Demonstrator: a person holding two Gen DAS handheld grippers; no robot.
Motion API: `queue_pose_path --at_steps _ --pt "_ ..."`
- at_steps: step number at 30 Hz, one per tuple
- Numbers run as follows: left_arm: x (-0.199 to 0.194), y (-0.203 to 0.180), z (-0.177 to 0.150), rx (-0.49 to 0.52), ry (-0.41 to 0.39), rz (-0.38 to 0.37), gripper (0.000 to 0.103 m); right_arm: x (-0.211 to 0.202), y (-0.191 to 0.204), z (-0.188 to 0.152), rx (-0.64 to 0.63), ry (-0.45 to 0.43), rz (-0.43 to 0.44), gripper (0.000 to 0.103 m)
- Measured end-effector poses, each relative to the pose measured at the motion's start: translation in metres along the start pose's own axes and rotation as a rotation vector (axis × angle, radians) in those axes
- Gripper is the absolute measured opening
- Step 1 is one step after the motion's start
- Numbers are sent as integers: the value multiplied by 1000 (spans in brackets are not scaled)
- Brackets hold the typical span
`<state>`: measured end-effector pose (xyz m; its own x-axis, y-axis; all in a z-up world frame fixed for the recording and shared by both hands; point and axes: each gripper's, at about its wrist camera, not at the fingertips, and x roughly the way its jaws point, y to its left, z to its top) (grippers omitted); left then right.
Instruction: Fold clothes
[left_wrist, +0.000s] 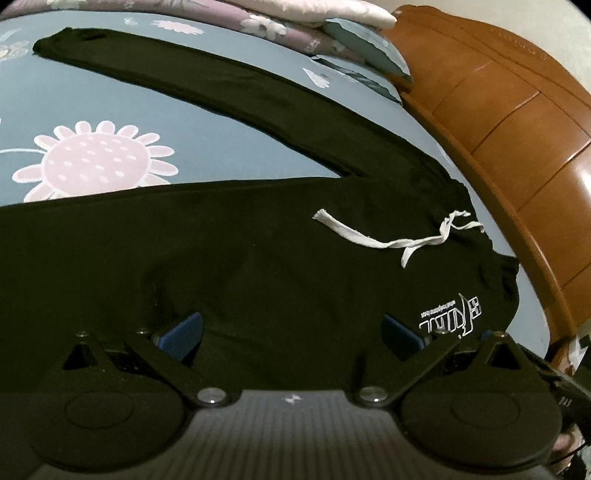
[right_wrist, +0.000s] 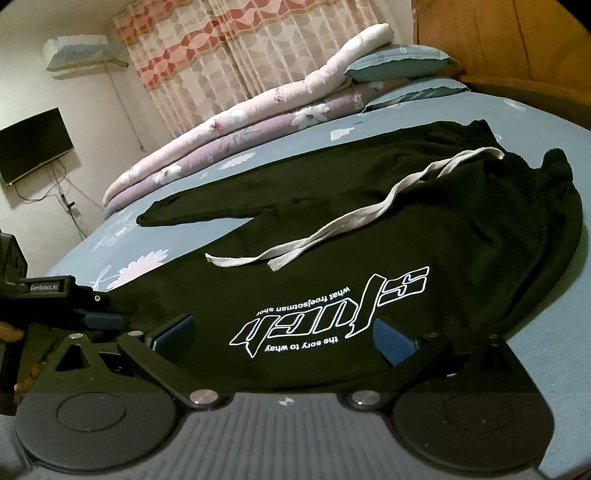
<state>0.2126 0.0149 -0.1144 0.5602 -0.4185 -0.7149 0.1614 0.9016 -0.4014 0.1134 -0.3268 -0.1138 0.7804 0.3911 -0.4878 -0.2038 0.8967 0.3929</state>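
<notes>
blue floral bedsheet (left_wrist: 110, 92), black trousers (left_wrist: 258, 240) spread under both gaping tongs (left_wrist: 291, 332) (right_wrist: 284, 336)

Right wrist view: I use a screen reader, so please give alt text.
Black cotton trousers with a white outlined logo and cream drawstring lie spread on a blue floral bedsheet. The right gripper is open over them; folded quilts lie behind.

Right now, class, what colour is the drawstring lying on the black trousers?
Off-white, cream. The drawstring shows best in the right wrist view, across the black trousers.
</notes>
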Motion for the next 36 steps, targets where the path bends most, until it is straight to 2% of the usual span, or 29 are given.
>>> queue_pose_path --at_steps 4,12,19,21,28,32,36 --pt "-1 -14 -6 31 -1 47 102 0 -3 1 17 -2 8 103" --pt "-3 -37 -21 95 5 57 102 -2 -4 1 26 -9 12 103" --pt "15 -52 -8 146 6 85 102 -4 -7 1 45 -15 23 103" --pt "22 -55 -6 166 -1 115 102 -3 -8 1 52 -11 26 103" --pt "41 -59 3 183 0 127 102 -3 -11 2 74 -8 39 103" --pt "35 -68 11 169 -8 96 102 -2 -16 3 103 -7 50 103" --pt "28 -87 9 216 -13 44 102 0 -21 3 139 -4 59 103"
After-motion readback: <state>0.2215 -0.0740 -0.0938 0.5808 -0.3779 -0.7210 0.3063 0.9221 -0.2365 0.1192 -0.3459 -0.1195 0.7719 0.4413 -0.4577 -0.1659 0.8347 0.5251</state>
